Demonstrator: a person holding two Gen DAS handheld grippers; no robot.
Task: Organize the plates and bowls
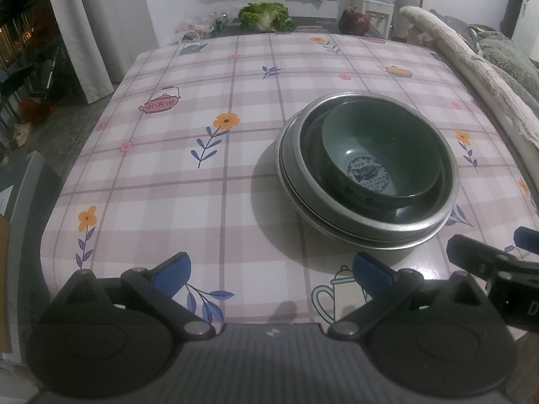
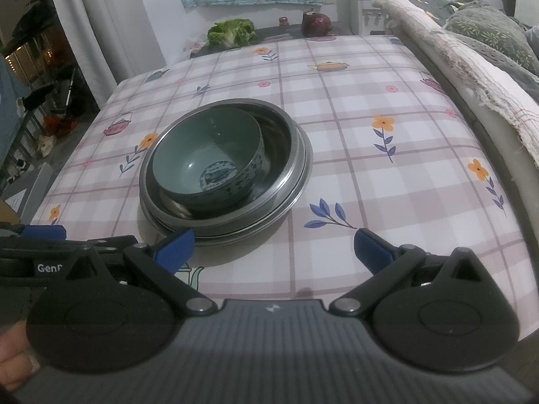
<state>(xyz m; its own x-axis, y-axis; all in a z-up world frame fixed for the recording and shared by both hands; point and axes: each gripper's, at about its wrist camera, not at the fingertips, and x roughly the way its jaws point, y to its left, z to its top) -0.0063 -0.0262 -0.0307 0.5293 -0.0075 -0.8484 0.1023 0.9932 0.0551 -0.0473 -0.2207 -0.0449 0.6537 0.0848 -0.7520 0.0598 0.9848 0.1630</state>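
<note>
A stack of dishes stands on the checked tablecloth: a green ceramic bowl (image 1: pixel 377 155) (image 2: pixel 209 158) with a blue fish print sits inside a steel bowl (image 1: pixel 421 222) (image 2: pixel 286 141), which rests on steel plates (image 1: pixel 293 181) (image 2: pixel 296 192). My left gripper (image 1: pixel 271 277) is open, low over the table's near edge, left of and in front of the stack. My right gripper (image 2: pixel 274 247) is open too, just in front of the stack and a little right of it. Nothing lies between either pair of blue fingertips. The right gripper's tip shows at the right edge of the left wrist view.
The table (image 1: pixel 202 175) (image 2: pixel 387 175) carries a flower and teapot print. A cushioned sofa edge (image 1: pixel 485 77) (image 2: pixel 471 64) runs along its right side. Lettuce (image 1: pixel 266 15) (image 2: pixel 232 32) and a dark red vegetable (image 1: pixel 353 22) (image 2: pixel 315 22) lie beyond the far edge. A curtain (image 1: pixel 84 27) hangs left.
</note>
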